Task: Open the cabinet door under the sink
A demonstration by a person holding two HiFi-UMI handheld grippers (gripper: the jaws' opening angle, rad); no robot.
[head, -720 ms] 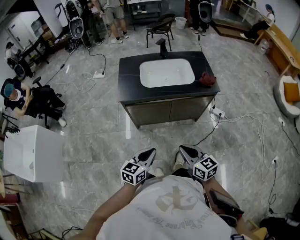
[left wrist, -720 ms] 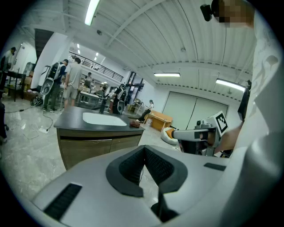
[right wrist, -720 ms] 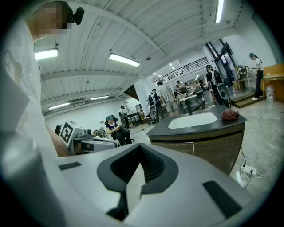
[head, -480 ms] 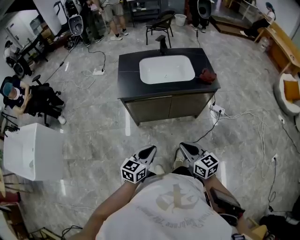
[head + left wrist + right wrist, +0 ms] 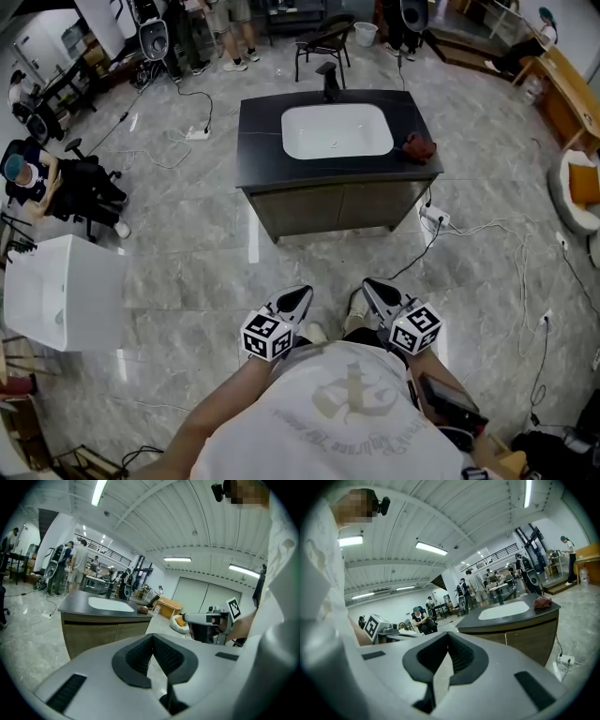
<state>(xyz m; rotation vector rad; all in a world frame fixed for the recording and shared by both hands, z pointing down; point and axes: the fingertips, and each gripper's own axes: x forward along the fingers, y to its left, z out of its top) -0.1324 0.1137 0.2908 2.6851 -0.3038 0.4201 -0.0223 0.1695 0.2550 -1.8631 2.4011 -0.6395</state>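
Note:
The sink cabinet [image 5: 337,208] stands ahead on the grey floor, with a black countertop [image 5: 258,141], a white basin [image 5: 337,130] and two brown doors, both closed. It also shows in the left gripper view as the cabinet [image 5: 105,634] and in the right gripper view as the cabinet [image 5: 525,639]. My left gripper [image 5: 298,298] and right gripper [image 5: 372,289] hover close to my body, well short of the doors. Both are shut with nothing between the jaws, as the left gripper [image 5: 153,638] and right gripper [image 5: 447,637] show in their own views.
A red cloth [image 5: 419,146] lies on the countertop's right end, and a black faucet [image 5: 330,80] stands behind the basin. A power strip [image 5: 434,221] with cables lies by the cabinet's right corner. A white box [image 5: 61,291] stands at the left, near a seated person [image 5: 37,187].
The cabinet sits slightly higher in the head view than before. Both grippers stay shut in front of my body, almost unmoved.

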